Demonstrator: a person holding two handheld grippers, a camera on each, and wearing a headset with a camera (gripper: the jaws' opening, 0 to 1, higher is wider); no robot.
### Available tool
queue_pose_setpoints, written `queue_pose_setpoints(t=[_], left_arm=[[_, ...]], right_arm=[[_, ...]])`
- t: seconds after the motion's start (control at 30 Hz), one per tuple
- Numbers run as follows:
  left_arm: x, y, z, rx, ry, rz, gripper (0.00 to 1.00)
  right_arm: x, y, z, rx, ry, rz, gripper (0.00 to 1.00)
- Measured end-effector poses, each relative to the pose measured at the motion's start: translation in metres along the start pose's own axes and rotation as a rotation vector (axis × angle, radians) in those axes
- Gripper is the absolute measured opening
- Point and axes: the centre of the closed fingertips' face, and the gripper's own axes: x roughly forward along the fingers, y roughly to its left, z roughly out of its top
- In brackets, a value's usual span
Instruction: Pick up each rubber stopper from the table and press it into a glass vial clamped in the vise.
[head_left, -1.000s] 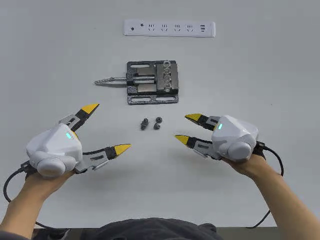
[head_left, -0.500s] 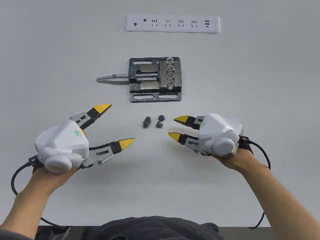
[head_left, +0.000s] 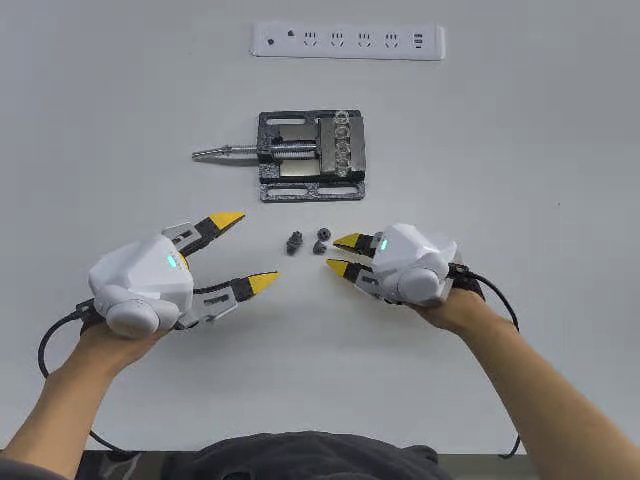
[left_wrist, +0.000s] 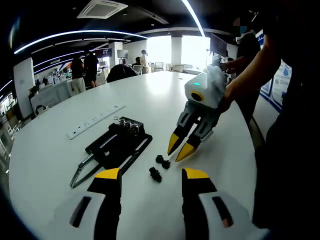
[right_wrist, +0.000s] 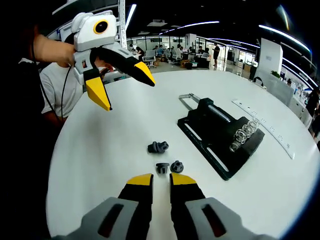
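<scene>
Barely parted, right gripper (head_left: 341, 253); stoppers (head_left: 321, 238) just beside.

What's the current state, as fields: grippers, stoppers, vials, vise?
left gripper: jaws wide open, empty, off to one side of the stoppers
right gripper: jaws narrowly apart, empty, tips just short of the stoppers
rubber stoppers: three, loose on the table
vise: holds a row of glass vials
power strip: beyond the vise

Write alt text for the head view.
The right gripper, jaws slightly open, points at three stoppers on a table; the left gripper hovers wide open beside them. Beyond stands a vise clamping a row of vials, then a power strip.
</scene>
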Motion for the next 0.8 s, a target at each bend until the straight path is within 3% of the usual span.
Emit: queue_pose_setpoints(t=[0.33, 0.8], left_arm=[[0.004, -0.003, -0.005, -0.006, 0.013, -0.022, 0.4], [0.01, -0.008, -0.007, -0.006, 0.022, -0.057, 0.35]], right_arm=[[0.022, 0.0, -0.01, -0.003, 0.014, 0.012, 0.1], [0.029, -0.003, -0.012, -0.014, 0.034, -0.005, 0.06]])
